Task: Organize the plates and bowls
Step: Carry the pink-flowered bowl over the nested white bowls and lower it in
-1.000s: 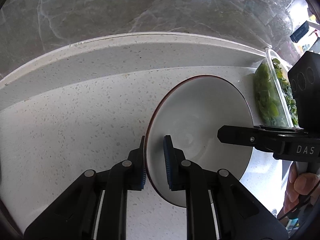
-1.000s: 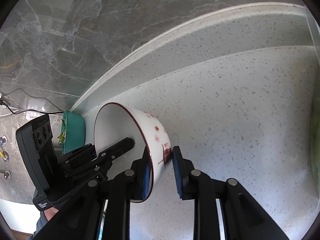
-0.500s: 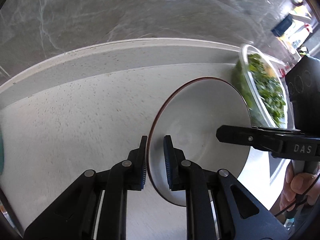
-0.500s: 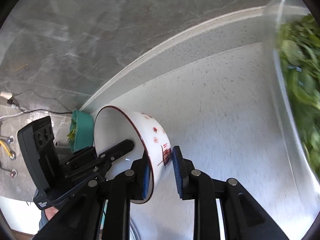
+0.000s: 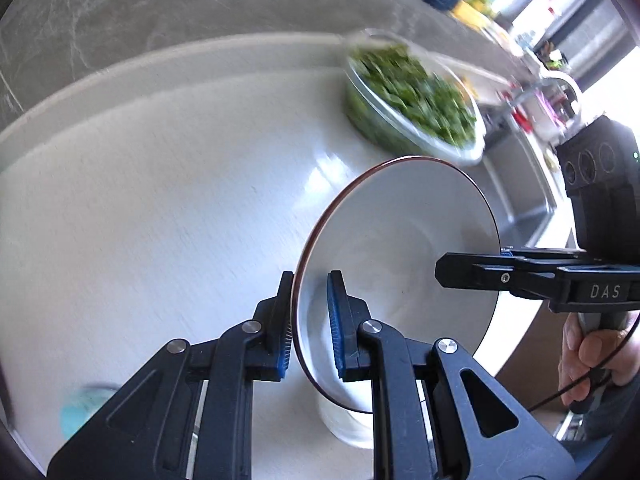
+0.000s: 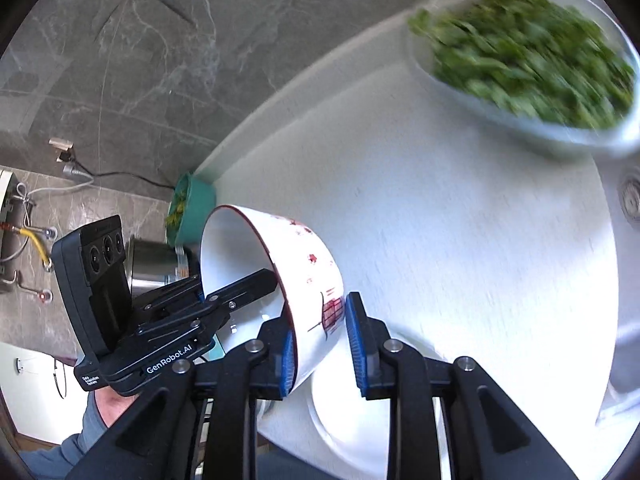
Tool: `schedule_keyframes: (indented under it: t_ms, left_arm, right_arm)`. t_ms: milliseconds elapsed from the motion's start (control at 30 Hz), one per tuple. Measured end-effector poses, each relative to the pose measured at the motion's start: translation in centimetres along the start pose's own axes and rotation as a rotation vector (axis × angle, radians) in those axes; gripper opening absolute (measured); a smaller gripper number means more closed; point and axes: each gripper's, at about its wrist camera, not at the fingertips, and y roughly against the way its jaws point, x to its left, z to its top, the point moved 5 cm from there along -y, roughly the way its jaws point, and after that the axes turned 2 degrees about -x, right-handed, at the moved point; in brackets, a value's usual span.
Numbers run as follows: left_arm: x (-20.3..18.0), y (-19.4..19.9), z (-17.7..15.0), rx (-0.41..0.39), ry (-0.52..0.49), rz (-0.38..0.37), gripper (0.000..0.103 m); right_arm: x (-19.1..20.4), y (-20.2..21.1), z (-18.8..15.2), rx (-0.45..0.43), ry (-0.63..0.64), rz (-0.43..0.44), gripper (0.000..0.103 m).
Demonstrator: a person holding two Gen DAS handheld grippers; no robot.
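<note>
**Two grippers carry one bowl above the counter**

Nearest each lens, a pair of black fingers with ribbed blue pads straddles the rim of the white bowl (image 5: 396, 264). The left gripper (image 5: 310, 318) has one pad inside and one outside the wall at the bowl's near edge; a slim gap shows beside the inner pad, so the pinch looks light. The right gripper (image 6: 322, 340) straddles the opposite rim, its outer pad standing a little off the painted wall, so whether it truly clamps I cannot tell. The bowl is held tilted and off the countertop (image 5: 160, 200).

To do this carry well, I judge both grips should firm up before any further travel, since glazed ceramic is slick and only a thin rim is caught. Keep the two tools moving together so the bowl is not twisted between them, then lower it level onto the white dish (image 6: 360, 432) seen just beneath, near the counter's front edge.

The bowl is smooth, glossy, round and deep, with a dark red rim line and small red motifs outside. The counter is pale speckled stone with a raised back lip. Farther off, near the back edge, sits a clear glass dish of chopped greens (image 6: 528, 60), blurred. A teal tub (image 6: 192, 212) stands at the far left end against grey veined marble wall.
</note>
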Motion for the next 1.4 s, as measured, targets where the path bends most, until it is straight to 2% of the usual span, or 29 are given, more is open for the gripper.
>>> schedule_keyframes:
  t_ms: [267, 567, 733, 767, 933, 1067, 1400]
  left_arm:
    - [-3.9, -1.9, -6.3, 0.090, 0.018, -0.024, 0.013]
    - [-4.9, -3.8, -9.7, 0.133, 0.030, -0.006, 0.014]
    - [-4.6, -4.1, -8.9, 0.113, 0.021, 0.022, 0.015]
    - [-4.3, -4.0, -8.9, 0.111, 0.018, 0.027, 0.017]
    - [-4.0, -4.0, -8.6, 0.089, 0.009, 0.046, 0.017]
    - [-3.5, -4.3, -8.1, 0.081, 0.014, 0.036, 0.017]
    - [-3.8, -4.7, -7.5, 0.072, -0.001, 0.046, 0.017]
  right_arm:
    - [-3.2, 0.6, -5.9, 0.043, -0.054, -0.027, 0.026]
    - [-4.8, -0.1, -7.1, 0.062, -0.048, -0.061, 0.027]
    - [-3.7, -1.4, -6.5, 0.061, -0.004, -0.092, 0.027]
    - [-3.5, -1.7, -6.5, 0.062, 0.013, -0.106, 0.027]
    - [-1.7, -3.0, -6.8, 0.062, 0.151, -0.227, 0.027]
    - [-0.9, -3.7, -7.0, 0.067, 0.209, -0.284, 0.026]
    - [-0.5, -3.8, -7.3, 0.051, 0.240, -0.322, 0.027]
